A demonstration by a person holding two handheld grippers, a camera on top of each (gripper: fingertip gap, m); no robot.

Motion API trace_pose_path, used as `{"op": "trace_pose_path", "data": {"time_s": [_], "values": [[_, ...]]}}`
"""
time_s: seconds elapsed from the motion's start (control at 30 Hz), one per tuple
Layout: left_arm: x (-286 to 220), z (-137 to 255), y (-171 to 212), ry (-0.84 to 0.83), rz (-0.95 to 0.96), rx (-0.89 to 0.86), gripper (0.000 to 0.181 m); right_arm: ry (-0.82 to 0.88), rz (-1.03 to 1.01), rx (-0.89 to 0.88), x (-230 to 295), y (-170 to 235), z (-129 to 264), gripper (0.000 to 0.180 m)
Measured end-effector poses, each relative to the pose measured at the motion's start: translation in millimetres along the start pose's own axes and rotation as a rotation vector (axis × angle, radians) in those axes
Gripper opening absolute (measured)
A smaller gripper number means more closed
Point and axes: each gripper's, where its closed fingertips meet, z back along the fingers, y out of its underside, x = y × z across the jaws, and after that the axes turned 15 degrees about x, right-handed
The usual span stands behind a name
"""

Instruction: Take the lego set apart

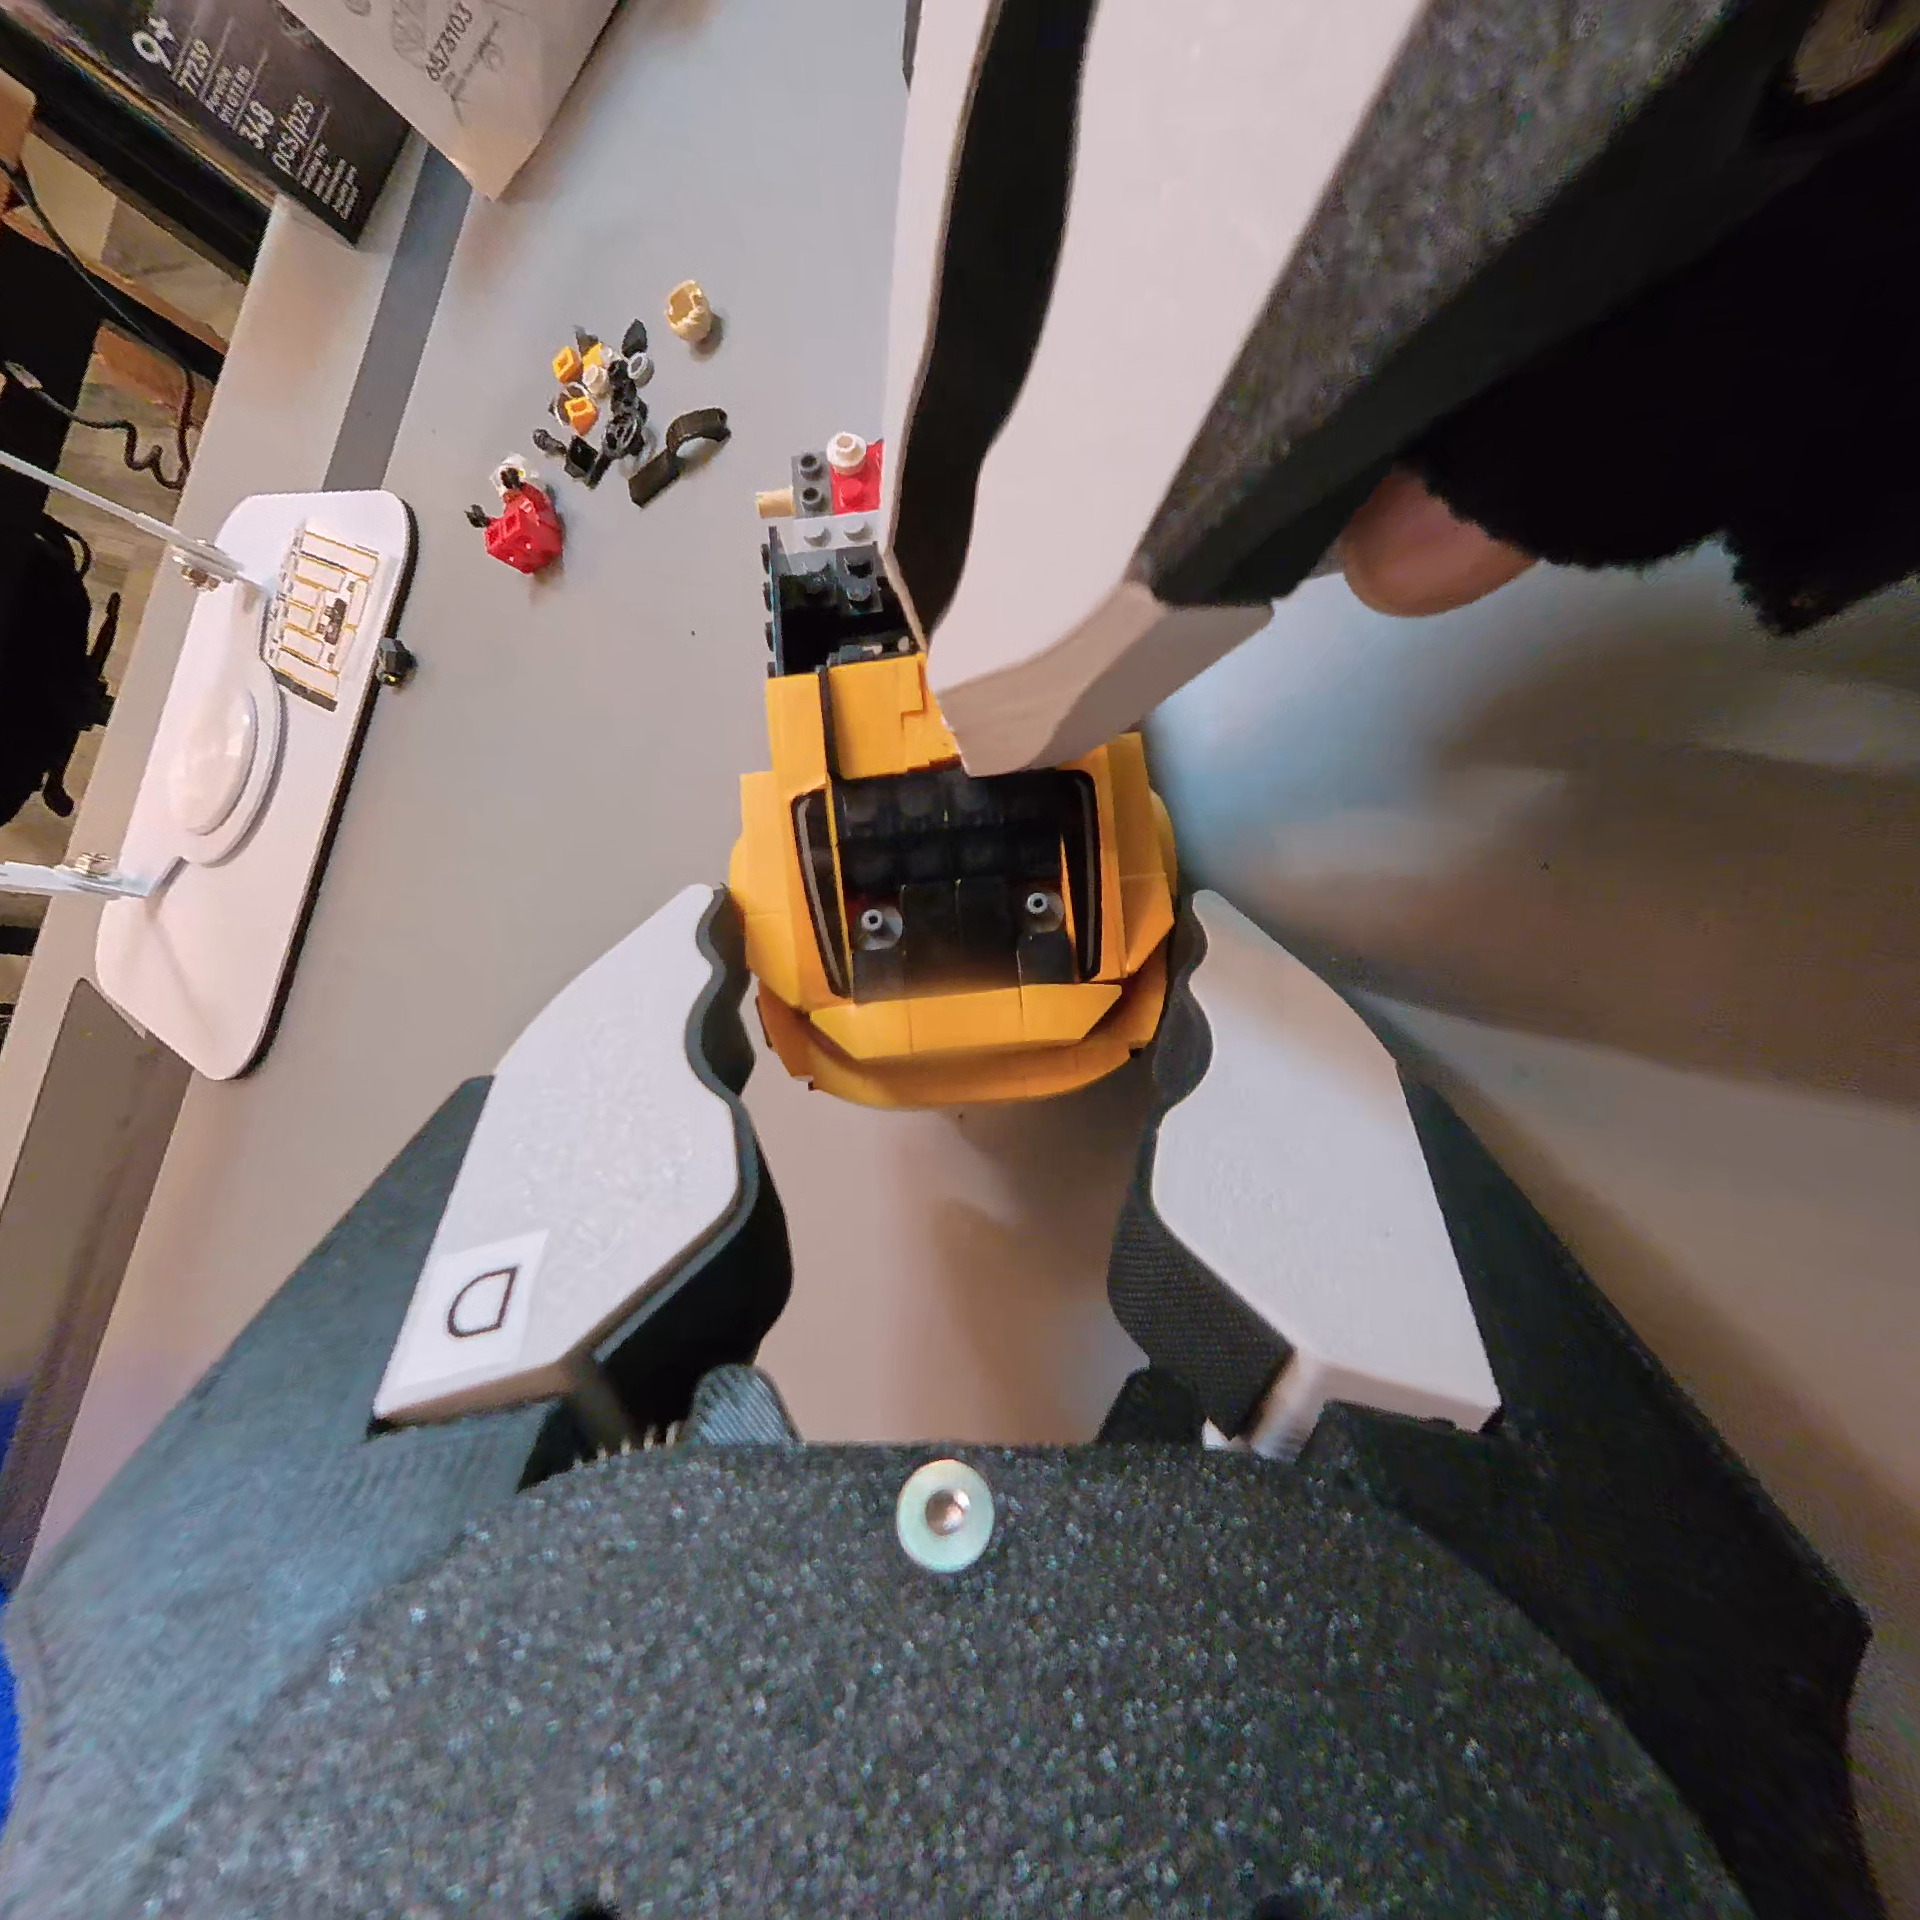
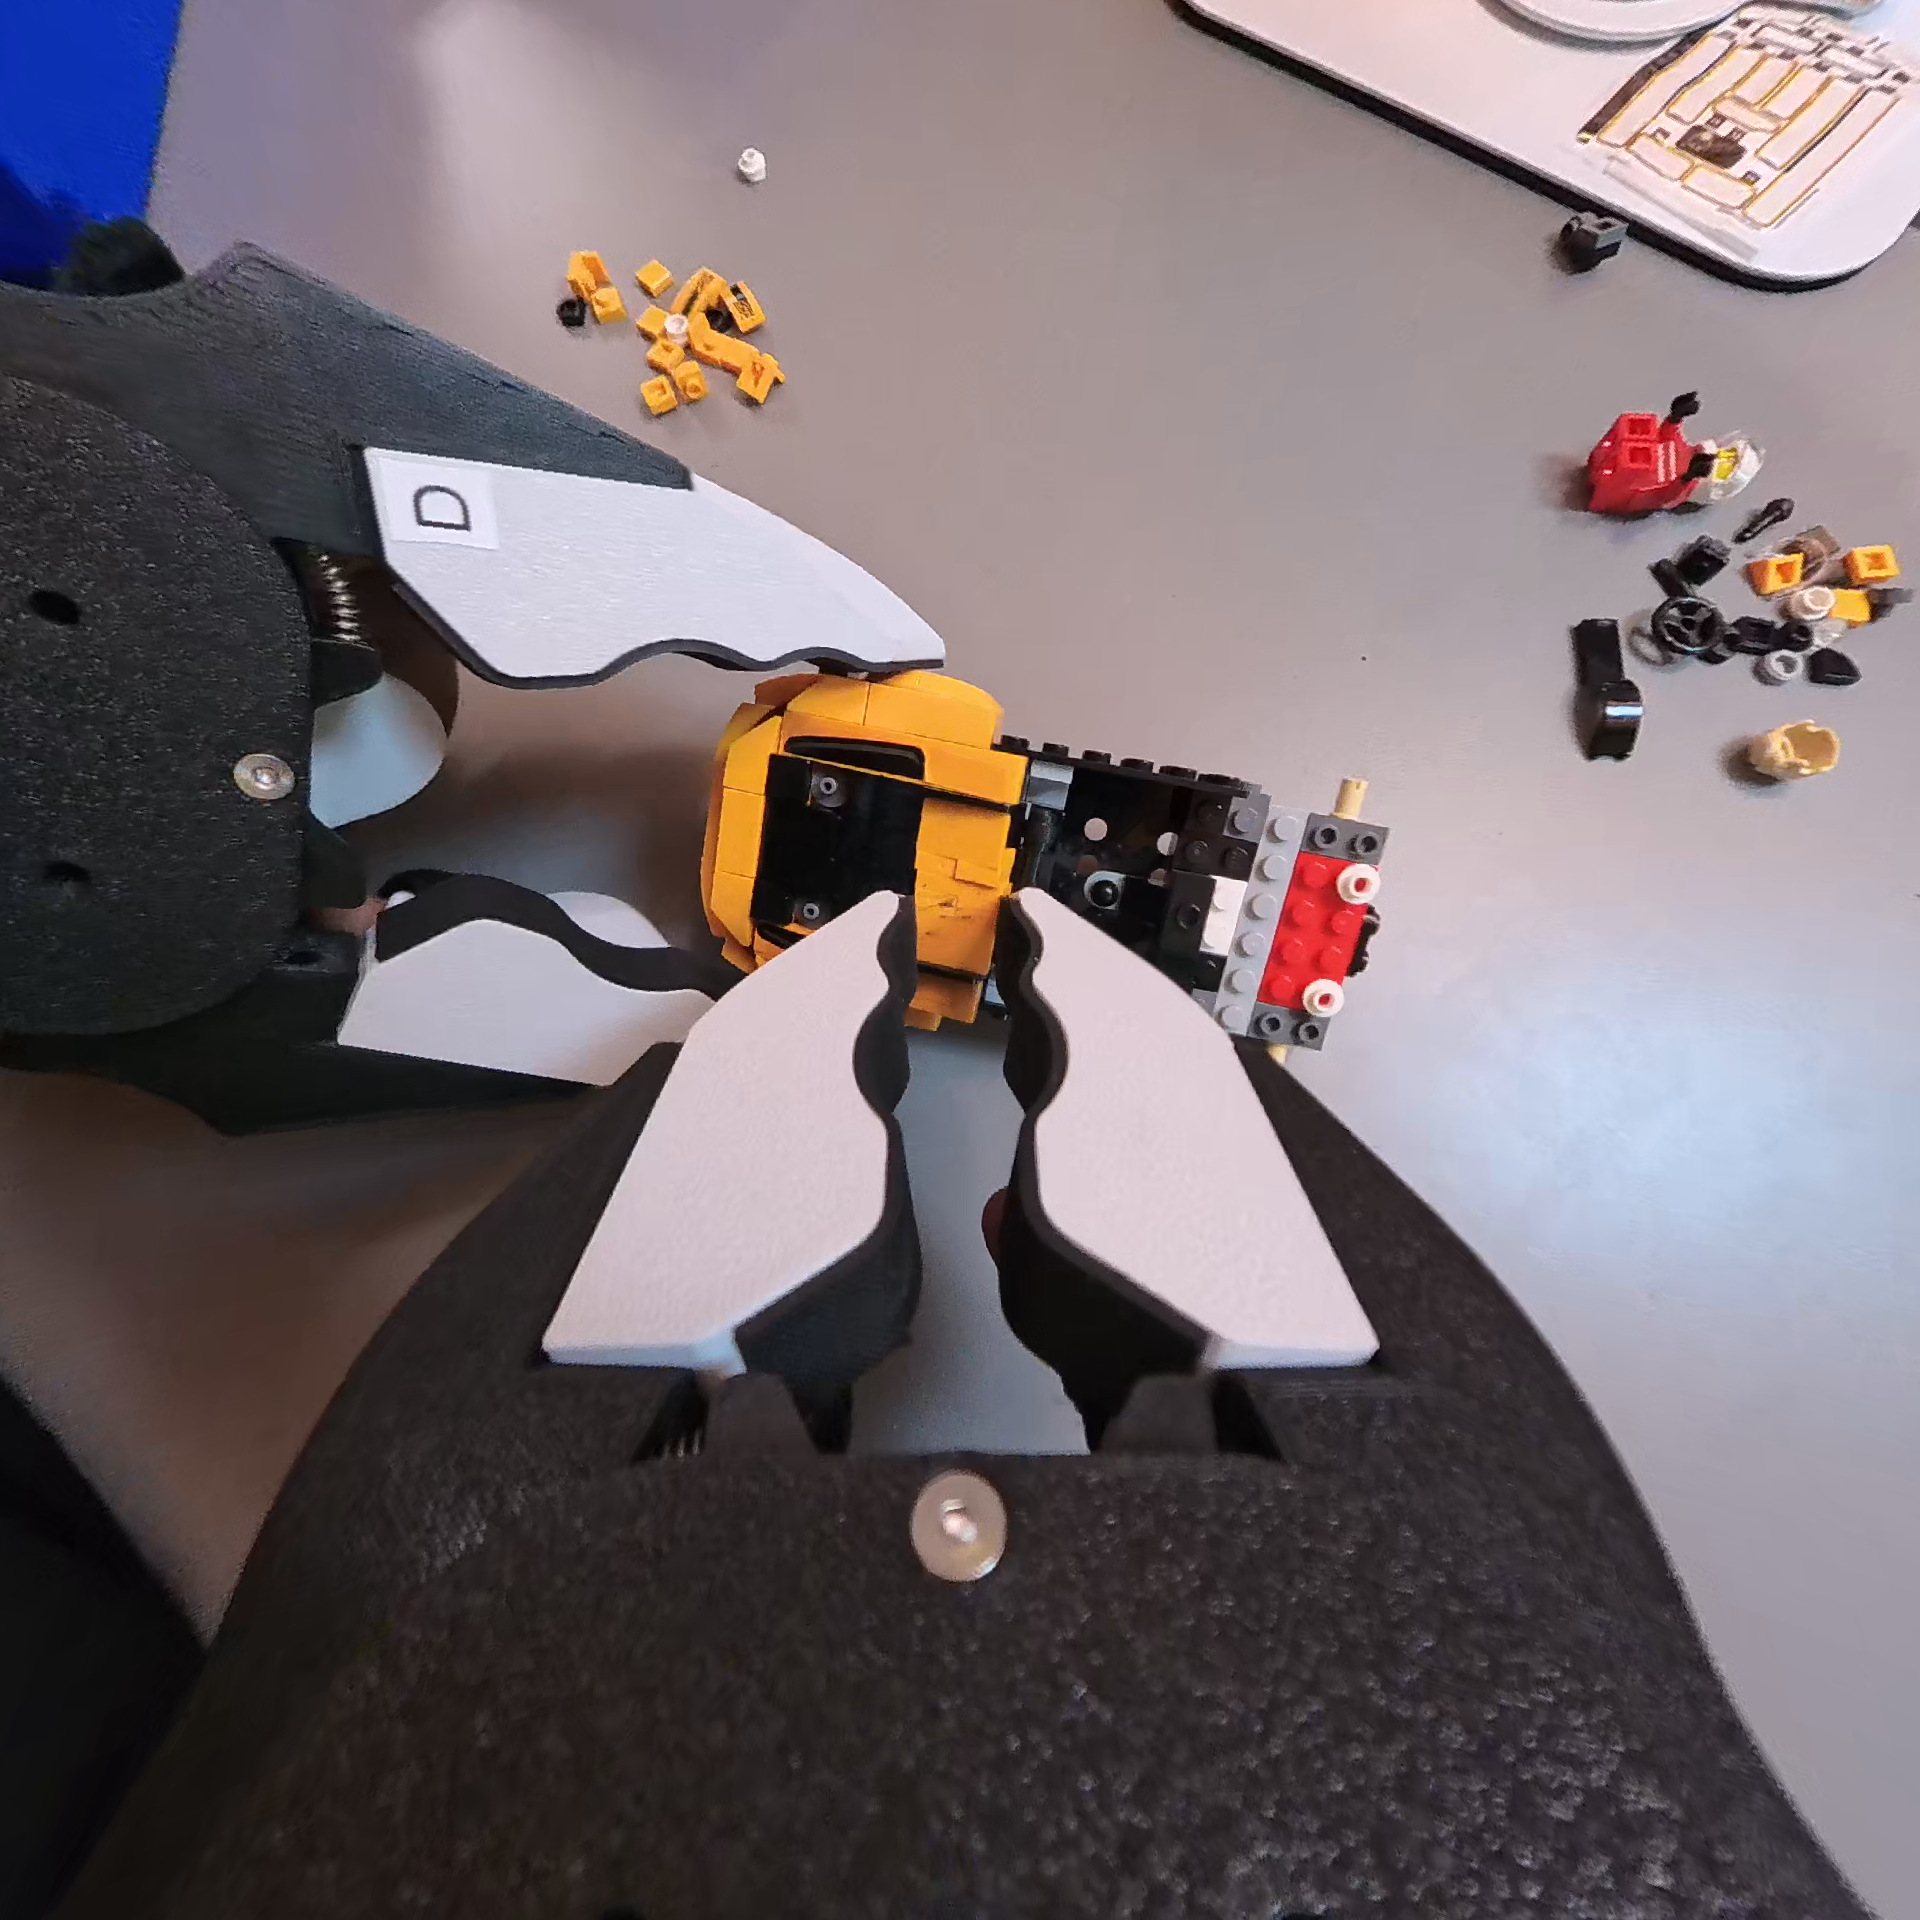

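My left gripper (image 1: 956, 997) grasps the rounded yellow nose of the lego model (image 1: 951, 914), one finger on each flank. My right gripper (image 2: 951, 914) is clenched on the yellow panel (image 2: 956, 862) at the model's near side, fingertips touching it. The model lies on the grey surface (image 2: 1247, 364); its black chassis ends in grey and red plates (image 2: 1314, 940).

Loose pieces: a yellow cluster (image 2: 681, 332) far left in the right wrist view, a red chunk (image 2: 1636, 462) and a mixed black-and-yellow pile (image 2: 1756, 623) to the right, a tan piece (image 2: 1792, 750) just near that pile.

Writing: a sticker with one letter on my left gripper's finger (image 1: 483, 1299); a printed black box (image 1: 208, 114), a booklet (image 1: 457, 73) and a sticker sheet (image 1: 312, 613) on a white pad (image 1: 239, 790), far left in the left wrist view.
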Motion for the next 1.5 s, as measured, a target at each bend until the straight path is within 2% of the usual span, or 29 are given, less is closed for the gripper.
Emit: {"op": "trace_pose_path", "data": {"time_s": [0.23,0.27,0.33,0.4,0.5,0.57,0.73,0.9,1.17,1.5], "values": [[0.6,-0.4,0.0,0.011,0.005,-0.014,0.078,-0.020,-0.022,-0.023,-1.2,-1.0,2.0,0.014],[3.3,-1.4,2.4,0.013,0.021,0.001,0.078,0.016,-0.025,-0.070,-9.6,-5.0,9.4,0.000],[6.1,-2.4,3.9,0.017,0.034,0.001,0.078,0.001,-0.044,-0.052,-17.8,-0.2,14.1,0.000],[4.3,-2.0,1.5,0.015,0.020,-0.002,0.078,-0.054,-0.006,-0.037,3.5,0.6,8.6,0.000],[3.0,-1.5,1.0,0.018,0.021,-0.009,0.078,-0.018,-0.022,-0.072,-0.9,-5.2,9.5,0.000],[2.9,-1.2,0.5,0.013,0.017,-0.011,0.078,-0.023,-0.018,-0.026,1.2,-1.3,2.4,0.015],[2.8,-0.6,-0.1,0.004,0.009,-0.012,0.078,-0.042,-0.029,-0.042,-3.0,-2.5,-2.2,0.022],[2.2,-0.1,0.2,0.009,0.010,-0.006,0.078,-0.081,-0.009,-0.044,-3.9,-1.7,-2.1,0.017],[1.5,0.6,0.0,0.020,0.022,-0.002,0.078,-0.005,0.044,-0.042,-4.2,-2.6,-1.8,0.015],[1.2,5.0,0.3,-0.041,-0.017,0.020,0.077,0.000,0.009,-0.002,0.6,-3.4,-1.4,0.015]]}}
